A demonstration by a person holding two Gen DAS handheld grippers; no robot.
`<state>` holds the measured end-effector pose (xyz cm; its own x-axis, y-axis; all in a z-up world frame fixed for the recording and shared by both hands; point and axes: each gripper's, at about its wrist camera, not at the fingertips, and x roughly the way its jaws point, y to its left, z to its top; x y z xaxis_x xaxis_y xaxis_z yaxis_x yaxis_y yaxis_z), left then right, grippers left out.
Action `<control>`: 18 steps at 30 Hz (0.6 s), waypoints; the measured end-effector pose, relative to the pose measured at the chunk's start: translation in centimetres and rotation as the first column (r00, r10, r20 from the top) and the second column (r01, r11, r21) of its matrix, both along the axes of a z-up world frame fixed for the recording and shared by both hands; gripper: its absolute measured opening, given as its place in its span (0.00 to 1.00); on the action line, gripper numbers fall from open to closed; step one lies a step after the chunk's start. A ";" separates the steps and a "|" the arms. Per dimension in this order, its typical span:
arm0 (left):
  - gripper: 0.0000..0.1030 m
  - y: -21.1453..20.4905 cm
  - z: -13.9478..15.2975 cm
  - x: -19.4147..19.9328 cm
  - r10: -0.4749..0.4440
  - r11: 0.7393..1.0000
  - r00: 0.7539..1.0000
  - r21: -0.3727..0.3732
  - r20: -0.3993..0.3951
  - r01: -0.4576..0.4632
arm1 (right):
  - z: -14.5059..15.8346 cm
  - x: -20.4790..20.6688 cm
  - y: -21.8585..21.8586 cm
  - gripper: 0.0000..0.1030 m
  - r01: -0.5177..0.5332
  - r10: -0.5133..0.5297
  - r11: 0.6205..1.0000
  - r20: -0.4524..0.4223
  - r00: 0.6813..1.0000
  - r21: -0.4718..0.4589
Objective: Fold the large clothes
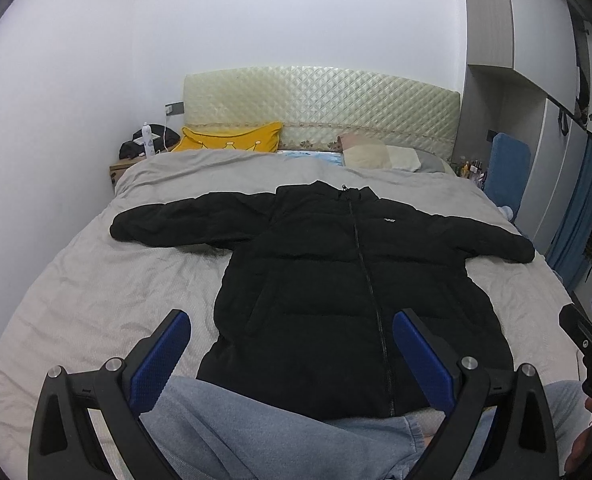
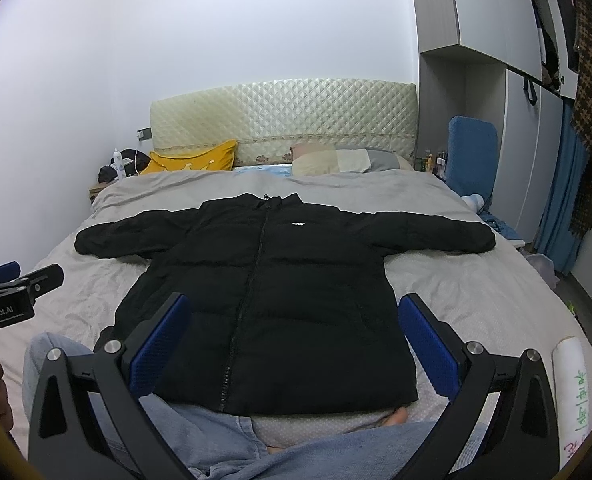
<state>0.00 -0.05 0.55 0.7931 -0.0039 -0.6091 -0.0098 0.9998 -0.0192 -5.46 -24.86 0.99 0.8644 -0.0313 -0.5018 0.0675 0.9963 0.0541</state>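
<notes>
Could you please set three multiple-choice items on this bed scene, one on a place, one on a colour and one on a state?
1. Where does the yellow pillow lie?
A. At the head of the bed, on the left in the picture
B. On the jacket
C. On the floor

2. What colour is the jacket?
A. Grey
B. Black
C. Blue

3. How does the jacket lie?
A. Folded in half
B. Rolled up
C. Spread flat, zipped, both sleeves out

Answers:
1 A: it leans by the headboard, near the nightstand side.
2 B: it is black all over against the grey cover.
3 C: the sleeves reach out to either side, and the left gripper and right gripper are both open and hold nothing.
</notes>
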 end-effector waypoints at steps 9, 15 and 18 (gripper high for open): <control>0.99 -0.2 -0.3 0.7 -0.007 1.000 1.000 0.000 -0.008 0.007 | -0.3 0.4 -0.2 1.00 -0.004 0.004 1.000 -0.009 1.000 0.005; 0.99 -0.8 -0.6 0.8 -0.007 1.000 1.000 0.004 -0.006 0.007 | -0.4 0.8 -0.3 1.00 -0.006 0.006 1.000 -0.012 1.000 0.005; 0.99 -1.1 -0.6 1.3 -0.018 1.000 1.000 0.005 -0.003 0.018 | -0.4 1.2 -0.5 1.00 -0.007 0.008 1.000 -0.016 1.000 0.012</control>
